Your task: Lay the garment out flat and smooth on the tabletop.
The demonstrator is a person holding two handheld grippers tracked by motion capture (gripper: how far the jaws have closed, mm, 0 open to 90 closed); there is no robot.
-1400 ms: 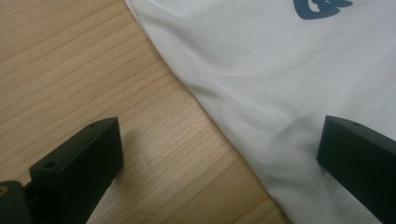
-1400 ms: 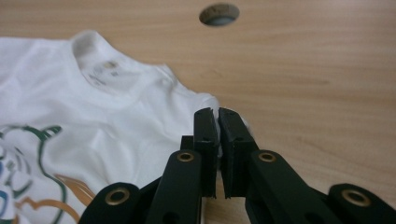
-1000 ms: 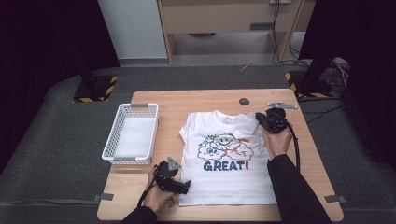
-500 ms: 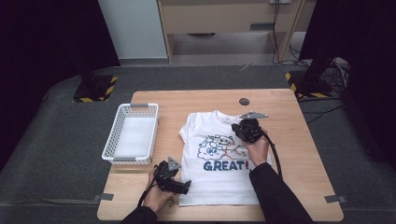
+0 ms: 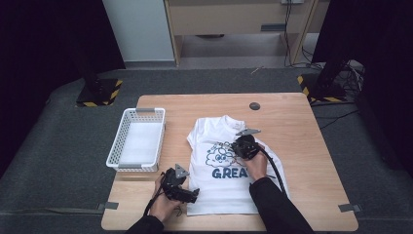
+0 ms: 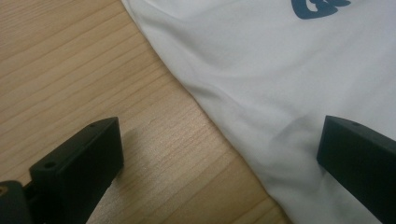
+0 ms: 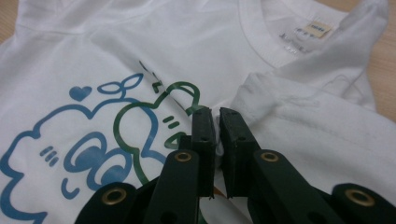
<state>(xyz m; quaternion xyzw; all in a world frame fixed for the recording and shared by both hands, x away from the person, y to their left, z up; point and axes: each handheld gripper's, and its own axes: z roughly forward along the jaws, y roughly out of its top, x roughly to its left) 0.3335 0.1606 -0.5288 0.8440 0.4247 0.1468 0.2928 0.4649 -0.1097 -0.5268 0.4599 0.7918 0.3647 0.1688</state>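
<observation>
nearest us, our left hand-held gripper [image 5: 191, 196] rests released at the lower left hem of the white t-shirt [image 5: 224, 190], jaws straddling its edge on the bench [image 5: 292, 122]. farther in, our right hand-held gripper [image 7: 215, 122] is clenched on the folded-over sleeve above the print. the shirt is light, limp and crease-prone, so we judge hems and seams the best holds.
</observation>
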